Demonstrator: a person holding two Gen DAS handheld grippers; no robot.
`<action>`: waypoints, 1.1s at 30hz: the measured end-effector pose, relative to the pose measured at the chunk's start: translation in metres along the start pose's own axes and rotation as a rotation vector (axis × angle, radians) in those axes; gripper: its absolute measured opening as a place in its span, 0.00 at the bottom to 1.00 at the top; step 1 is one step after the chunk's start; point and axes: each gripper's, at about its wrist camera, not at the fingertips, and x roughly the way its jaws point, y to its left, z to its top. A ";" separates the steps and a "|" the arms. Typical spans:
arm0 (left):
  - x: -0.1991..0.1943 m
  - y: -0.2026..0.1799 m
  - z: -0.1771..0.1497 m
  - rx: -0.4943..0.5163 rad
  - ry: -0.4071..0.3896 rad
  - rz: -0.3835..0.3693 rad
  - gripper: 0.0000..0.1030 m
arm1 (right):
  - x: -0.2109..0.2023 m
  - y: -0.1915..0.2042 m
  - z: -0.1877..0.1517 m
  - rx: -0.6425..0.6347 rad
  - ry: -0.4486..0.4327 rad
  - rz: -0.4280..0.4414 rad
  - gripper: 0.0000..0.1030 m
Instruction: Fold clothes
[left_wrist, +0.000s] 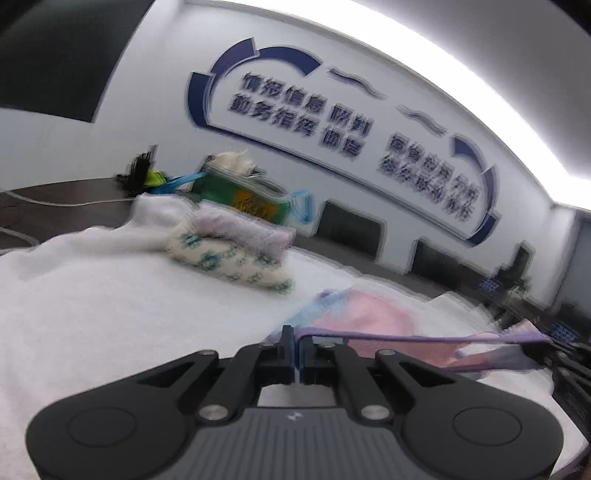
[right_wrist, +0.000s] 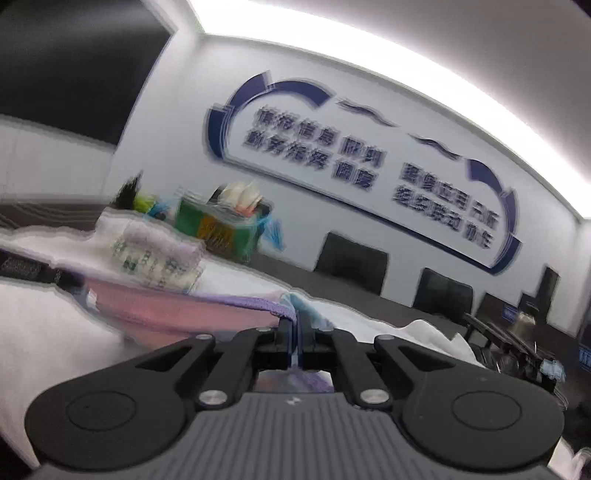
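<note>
The pink garment (left_wrist: 354, 314) with a purple edge hangs stretched between both claws over the white cloth-covered table (left_wrist: 92, 314). The left gripper (left_wrist: 297, 339) is pinched narrow on its hem at 6 o'clock; the right gripper (right_wrist: 297, 328) is likewise clamped on the hem. At 11 o'clock lies a stack of folded clothes (left_wrist: 229, 251), and behind it a green bag (left_wrist: 243, 195), its orange label blurred. On the wall, a blue sign (right_wrist: 365, 162) carries Chinese characters too smeared to read
</note>
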 end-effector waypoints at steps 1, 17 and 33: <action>0.005 0.001 -0.003 0.008 0.036 -0.001 0.02 | 0.008 0.003 -0.010 -0.004 0.056 0.009 0.02; -0.011 -0.047 -0.047 0.715 -0.003 -0.016 0.29 | 0.014 0.002 -0.012 0.069 0.098 0.051 0.02; 0.018 -0.017 -0.012 0.394 0.055 0.026 0.00 | 0.028 0.011 -0.049 0.030 0.268 0.099 0.04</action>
